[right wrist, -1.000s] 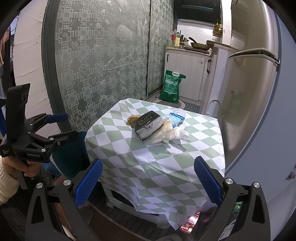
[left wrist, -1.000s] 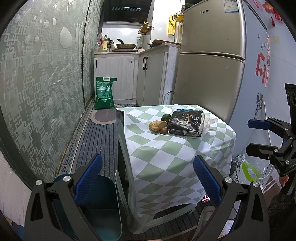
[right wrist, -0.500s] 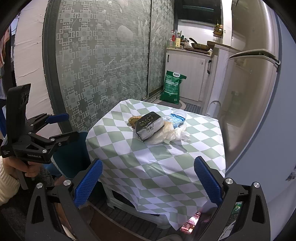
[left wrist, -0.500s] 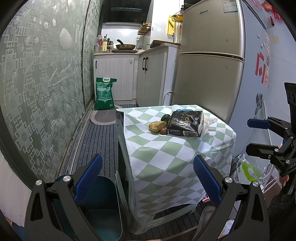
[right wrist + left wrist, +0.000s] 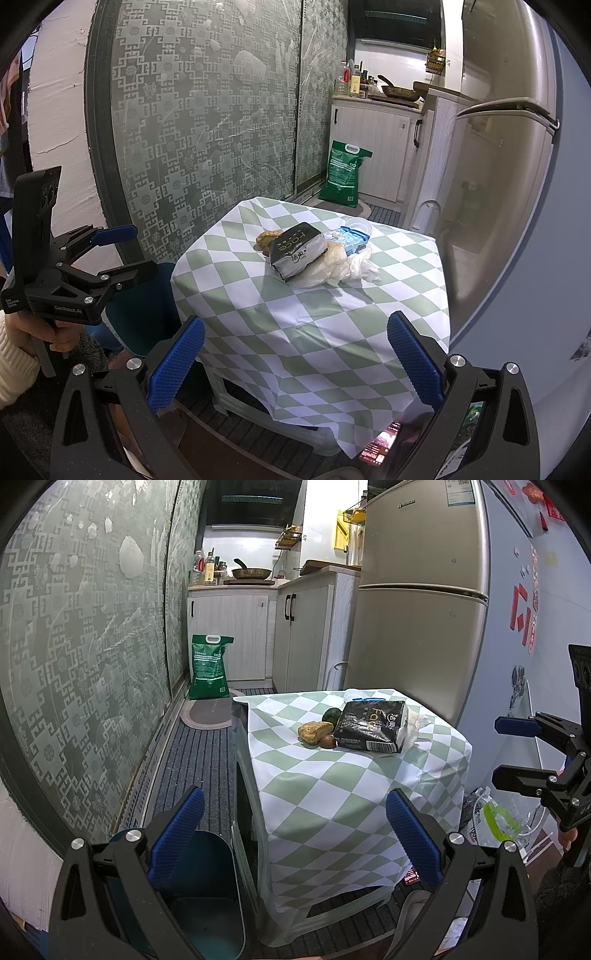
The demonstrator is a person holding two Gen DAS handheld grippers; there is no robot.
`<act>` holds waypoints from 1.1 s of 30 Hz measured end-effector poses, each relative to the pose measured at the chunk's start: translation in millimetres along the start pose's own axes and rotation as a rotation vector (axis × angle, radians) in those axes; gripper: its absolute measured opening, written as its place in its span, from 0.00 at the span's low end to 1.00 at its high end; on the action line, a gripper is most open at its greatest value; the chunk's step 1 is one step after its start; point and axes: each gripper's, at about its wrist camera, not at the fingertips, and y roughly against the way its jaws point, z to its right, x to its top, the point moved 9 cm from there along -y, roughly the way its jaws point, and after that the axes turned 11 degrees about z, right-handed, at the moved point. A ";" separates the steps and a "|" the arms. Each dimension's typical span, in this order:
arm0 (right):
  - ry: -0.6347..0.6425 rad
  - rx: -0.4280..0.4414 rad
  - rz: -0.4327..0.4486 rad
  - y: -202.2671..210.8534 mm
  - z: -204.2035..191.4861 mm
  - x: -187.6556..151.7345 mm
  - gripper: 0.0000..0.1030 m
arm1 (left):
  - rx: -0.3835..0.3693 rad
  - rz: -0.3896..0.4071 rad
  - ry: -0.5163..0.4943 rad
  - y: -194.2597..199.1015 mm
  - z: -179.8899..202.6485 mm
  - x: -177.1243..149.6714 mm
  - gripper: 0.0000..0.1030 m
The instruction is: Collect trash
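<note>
both jaws stand wide apart and hold nothing, the left gripper (image 5: 295, 834) low by the teal bin (image 5: 207, 904) at the table's corner and the right gripper (image 5: 295, 358) short of the near edge of the checked tablecloth (image 5: 314, 314). further in, the trash sits heaped mid-table: a black packet (image 5: 297, 249) lies on a crumpled clear bag (image 5: 332, 269), touching a yellowish lump (image 5: 314, 732), a small brown fruit (image 5: 328, 741) and a dark green fruit (image 5: 331, 715). a grab at the packet could drag the slack bag, roll the 2 round fruits off the edge, or snag the loose cloth and pull the whole heap.
</note>
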 end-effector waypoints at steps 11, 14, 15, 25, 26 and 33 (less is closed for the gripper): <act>-0.004 -0.003 0.001 0.2 0.4 0.0 0.97 | 0.000 0.000 -0.001 -0.2 0.3 -0.4 0.97; -0.010 -0.001 0.003 1.0 0.9 0.4 0.97 | -0.001 0.002 -0.004 0.9 0.8 -0.3 0.97; -0.015 -0.003 0.004 1.4 2.0 0.7 0.97 | -0.001 0.005 -0.008 1.4 1.6 -1.0 0.97; 0.011 -0.009 -0.005 -0.3 -0.2 -2.1 0.97 | -0.005 0.016 -0.030 1.1 6.8 -1.1 0.97; 0.015 -0.011 -0.003 -0.1 -0.7 -1.9 0.97 | -0.011 0.016 -0.029 0.8 7.0 -0.4 0.97; 0.049 -0.008 0.012 1.9 -3.9 4.2 0.97 | -0.072 0.027 -0.015 0.5 12.5 1.1 0.97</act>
